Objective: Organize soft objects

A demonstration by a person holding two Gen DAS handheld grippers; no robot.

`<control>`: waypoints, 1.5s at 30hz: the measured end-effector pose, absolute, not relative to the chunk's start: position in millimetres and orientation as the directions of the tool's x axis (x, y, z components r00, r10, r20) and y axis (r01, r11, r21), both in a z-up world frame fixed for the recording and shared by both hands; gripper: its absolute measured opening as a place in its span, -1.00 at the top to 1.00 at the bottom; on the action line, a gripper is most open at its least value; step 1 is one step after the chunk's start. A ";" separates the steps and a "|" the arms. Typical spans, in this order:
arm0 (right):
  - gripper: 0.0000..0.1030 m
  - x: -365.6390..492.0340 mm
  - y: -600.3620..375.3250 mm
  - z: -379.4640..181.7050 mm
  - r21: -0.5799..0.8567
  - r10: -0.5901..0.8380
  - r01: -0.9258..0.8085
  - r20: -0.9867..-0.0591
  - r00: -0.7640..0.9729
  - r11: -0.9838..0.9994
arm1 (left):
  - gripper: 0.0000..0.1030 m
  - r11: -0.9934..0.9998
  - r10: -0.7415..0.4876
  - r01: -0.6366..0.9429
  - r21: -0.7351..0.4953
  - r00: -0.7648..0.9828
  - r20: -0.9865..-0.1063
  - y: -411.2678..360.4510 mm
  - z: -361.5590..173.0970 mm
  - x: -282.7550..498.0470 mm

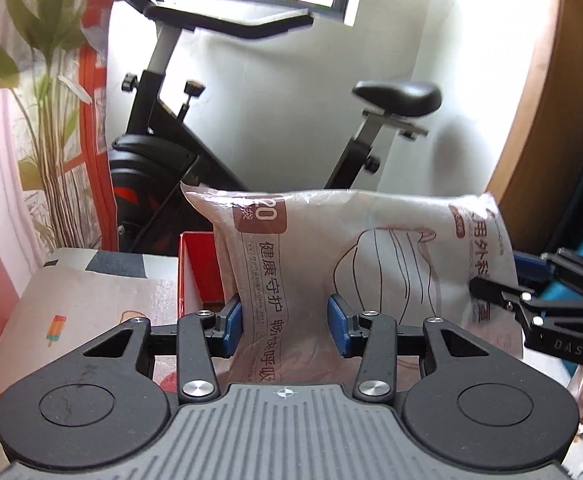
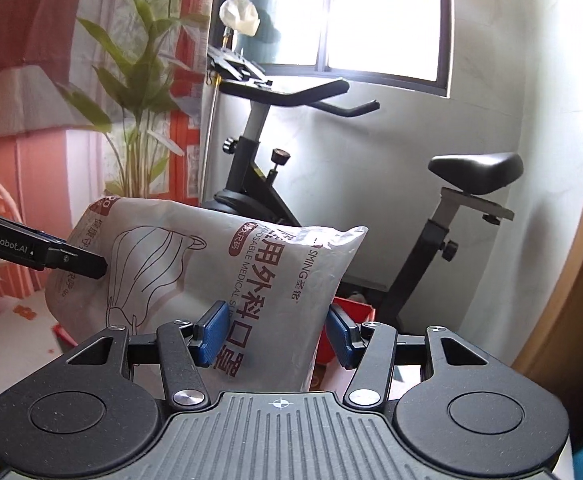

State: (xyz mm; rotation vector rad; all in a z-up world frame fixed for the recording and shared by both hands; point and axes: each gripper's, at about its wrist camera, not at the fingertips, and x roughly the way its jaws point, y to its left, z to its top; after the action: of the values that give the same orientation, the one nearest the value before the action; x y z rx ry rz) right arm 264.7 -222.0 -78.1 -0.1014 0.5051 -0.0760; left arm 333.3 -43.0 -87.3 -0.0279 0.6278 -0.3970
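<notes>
The translucent plastic pack of face masks (image 1: 355,264) hangs in the air above the red open box (image 1: 195,268), left gripper (image 1: 287,326) and right gripper (image 2: 277,334) each clamped on it; they'd best lower it level, together.

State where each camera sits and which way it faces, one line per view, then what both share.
Left wrist: on the left gripper, facing forward along its blue pads clamped on the mask bag; the right gripper and a bit of hand show at right.
Right wrist: on the right gripper, pads clamped on the mask bag; the left gripper reaches in at left.
Shared: the bag, exercise bike, plant, window.
</notes>
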 end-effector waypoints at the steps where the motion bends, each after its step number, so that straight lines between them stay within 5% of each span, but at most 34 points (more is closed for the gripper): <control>1: 0.04 273.2 -225.7 -82.3 -0.131 -0.109 0.051 -0.486 0.867 0.990 | 0.16 0.926 -0.364 0.353 -0.137 0.727 -0.582 -46.6 -90.8 341.0; 16: 0.29 328.4 -247.4 -157.4 -0.113 -0.086 0.008 -0.709 0.700 0.994 | 0.33 0.934 -0.208 0.356 0.001 0.549 -0.809 -72.2 -148.4 395.5; 27: 0.39 369.9 -245.5 -182.7 -0.108 -0.087 -0.014 -0.864 0.496 0.994 | 0.39 0.938 -0.119 0.343 0.047 0.445 -0.887 -81.2 -171.8 420.6; 35: 0.29 392.4 -238.0 -186.8 -0.188 -0.163 -0.025 -0.907 0.389 0.982 | 0.22 0.934 -0.148 0.356 0.012 0.416 -0.897 -81.9 -167.2 423.1; 45: 0.24 359.0 -235.6 -139.6 -0.124 -0.127 0.044 -0.809 0.575 0.991 | 0.09 0.929 -0.261 0.367 -0.042 0.571 -0.779 -57.9 -110.7 393.0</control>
State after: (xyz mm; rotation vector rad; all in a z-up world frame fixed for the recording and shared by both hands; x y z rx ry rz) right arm 359.0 -235.6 -139.6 -0.0937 0.9539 -0.1001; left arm 393.0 -57.9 -110.7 0.1300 0.8903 -0.3695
